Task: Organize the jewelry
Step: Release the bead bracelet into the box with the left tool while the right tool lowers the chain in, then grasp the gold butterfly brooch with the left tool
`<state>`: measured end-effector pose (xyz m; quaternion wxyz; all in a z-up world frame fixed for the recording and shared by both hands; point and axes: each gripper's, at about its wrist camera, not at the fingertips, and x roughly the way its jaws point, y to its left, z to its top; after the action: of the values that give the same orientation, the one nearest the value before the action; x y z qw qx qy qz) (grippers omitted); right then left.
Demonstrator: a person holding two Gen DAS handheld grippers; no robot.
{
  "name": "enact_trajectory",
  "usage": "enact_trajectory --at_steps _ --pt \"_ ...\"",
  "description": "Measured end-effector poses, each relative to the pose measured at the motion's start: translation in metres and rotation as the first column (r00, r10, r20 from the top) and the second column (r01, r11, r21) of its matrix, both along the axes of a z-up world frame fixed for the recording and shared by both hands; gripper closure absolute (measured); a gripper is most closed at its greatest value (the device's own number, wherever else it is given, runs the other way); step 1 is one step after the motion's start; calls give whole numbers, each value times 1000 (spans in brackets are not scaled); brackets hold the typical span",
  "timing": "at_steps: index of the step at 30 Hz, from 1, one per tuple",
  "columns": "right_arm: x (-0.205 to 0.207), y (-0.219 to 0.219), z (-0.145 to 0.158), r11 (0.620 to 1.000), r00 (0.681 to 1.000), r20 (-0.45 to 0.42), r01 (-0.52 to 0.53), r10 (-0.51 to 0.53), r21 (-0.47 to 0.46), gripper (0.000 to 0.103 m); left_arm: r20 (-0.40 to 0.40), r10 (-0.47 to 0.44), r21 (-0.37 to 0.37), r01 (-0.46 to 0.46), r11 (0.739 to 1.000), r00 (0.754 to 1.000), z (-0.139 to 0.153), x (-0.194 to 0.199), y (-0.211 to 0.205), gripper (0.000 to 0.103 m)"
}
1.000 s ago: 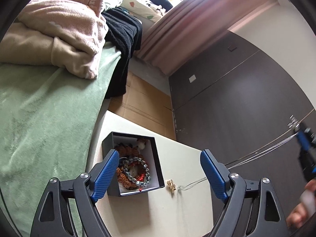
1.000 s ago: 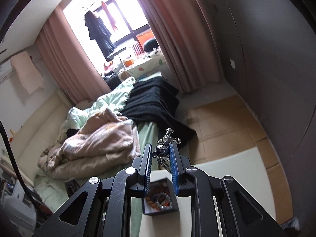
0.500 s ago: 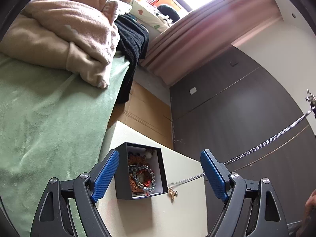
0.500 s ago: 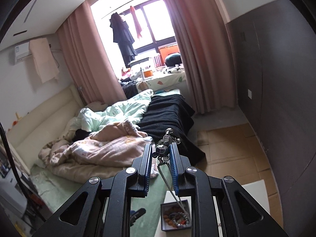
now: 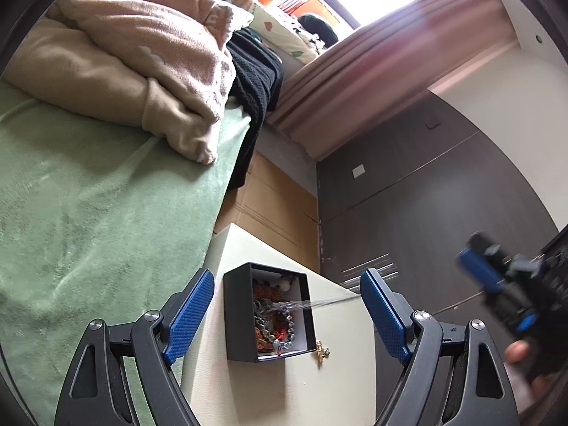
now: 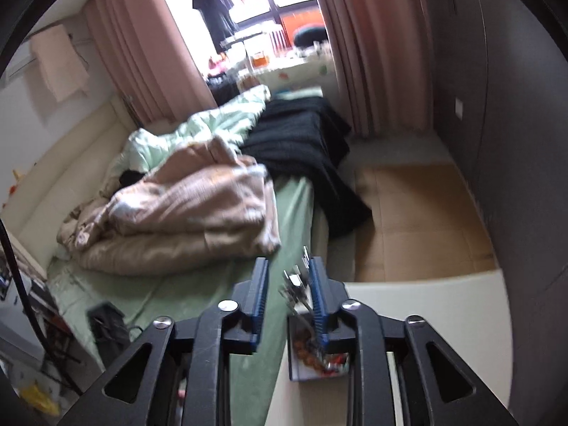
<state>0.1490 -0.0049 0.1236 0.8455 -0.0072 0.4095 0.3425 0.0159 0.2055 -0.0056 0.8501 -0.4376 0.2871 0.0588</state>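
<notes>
While the silver chain point(image 5: 319, 303) stretches in a long blurry line, one end lies in the black box point(image 5: 236, 316) and the other runs off toward the right gripper point(image 6: 288, 294). The box sits on the white tabletop point(image 5: 340, 383), next to the bed point(image 5: 88, 213), with bead bracelets point(image 5: 275, 323) inside. A small gold charm point(image 5: 322, 349) lies on the tabletop just beside the box. The left gripper point(image 5: 287, 314) is held low and near the box, pointing at it, and its blue fingers point(image 5: 190, 312) are spread wide with nothing between them. The right gripper is above the box and tips down at it. Its fingers are parted a little, and the chain's end point(image 6: 296, 285) rests against one finger; I cannot tell if it is still pinched.
</notes>
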Motion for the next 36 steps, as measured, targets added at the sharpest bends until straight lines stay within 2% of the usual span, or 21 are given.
enact_trajectory --at_steps 1,3,8,10,12,17,21,23,25,27,33,36 --pt "3 -4 -10 1000 1000 -23 6 -5 8 66 2 -2 8 2 1000 1000 1 1 -2 18" --pt "4 -13 -23 1000 999 -41 17 -17 11 60 3 -5 26 5 1000 1000 4 2 -6 18" --pt "5 -50 -42 999 995 -81 50 -49 12 57 -13 -8 85 9 996 1000 6 8 -21 18" --pt "5 -70 -47 996 993 -87 83 -81 18 42 -16 -18 109 19 994 1000 8 11 -30 18" --pt "6 -90 -52 992 989 -85 123 -121 26 36 -18 -25 126 27 992 1000 8 14 -38 18" --pt "9 -141 -74 977 970 -141 208 -199 52 31 -35 -64 181 69 981 997 8 27 -66 18" --pt "8 -169 -95 968 960 -157 243 -231 63 31 -81 -113 234 130 963 990 2 43 -98 18" --pt "9 -183 -109 964 954 -179 256 -240 74 26 -122 -165 259 192 947 979 -5 53 -118 18" --pt "16 -193 -121 959 939 -231 276 -254 66 25 -168 -196 282 237 930 966 -12 61 -134 18" --pt "20 -201 -127 955 936 -230 289 -268 62 25 -195 -208 295 260 920 958 -18 68 -147 20" --pt "35 -232 -143 948 911 -300 313 -282 58 25 -257 -253 329 331 884 933 -33 90 -185 30" --pt "41 -248 -147 942 901 -314 332 -299 55 25 -280 -292 310 374 874 914 -42 101 -201 34"
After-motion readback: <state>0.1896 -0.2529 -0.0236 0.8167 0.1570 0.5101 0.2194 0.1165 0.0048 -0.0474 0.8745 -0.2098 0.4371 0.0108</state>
